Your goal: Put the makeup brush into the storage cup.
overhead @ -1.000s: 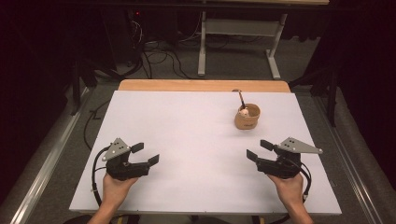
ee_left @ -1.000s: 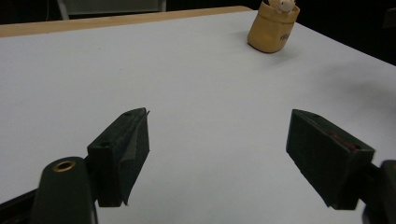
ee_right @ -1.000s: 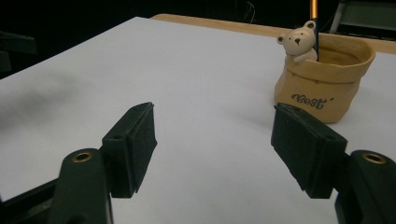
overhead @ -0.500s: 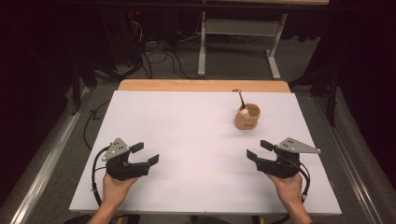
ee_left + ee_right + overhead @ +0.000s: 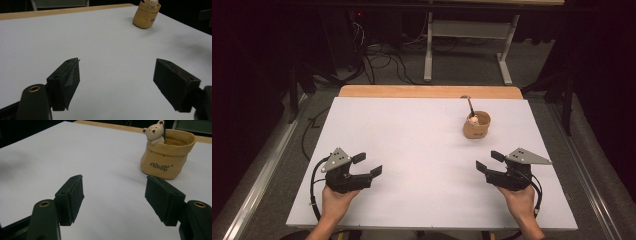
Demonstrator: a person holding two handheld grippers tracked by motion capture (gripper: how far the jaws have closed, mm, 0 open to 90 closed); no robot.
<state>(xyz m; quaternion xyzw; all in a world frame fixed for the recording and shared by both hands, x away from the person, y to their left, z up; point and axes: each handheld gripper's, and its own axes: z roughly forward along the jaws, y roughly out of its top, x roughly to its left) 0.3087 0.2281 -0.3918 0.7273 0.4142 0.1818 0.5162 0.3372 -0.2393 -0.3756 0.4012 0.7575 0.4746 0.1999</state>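
Seen from the high view, a person rests both hands on a white table (image 5: 412,150), the left gripper (image 5: 368,165) and right gripper (image 5: 488,161) each held with jaws spread wide and nothing between them. A tan sack-shaped pot (image 5: 477,126) stands upright beyond the right gripper, well apart from it and nearer the table's far wooden edge (image 5: 427,91); a thin stick (image 5: 471,105) rises from it.

In the left gripper view, the left gripper (image 5: 117,75) hovers over bare white surface, jaws parted, the pot (image 5: 145,15) far off toward the upper right.

In the right gripper view, the right gripper (image 5: 114,191) gapes empty, the pot (image 5: 167,157) just beyond its right-hand jaw, a small bear figure (image 5: 153,133) perched at the pot's rim.
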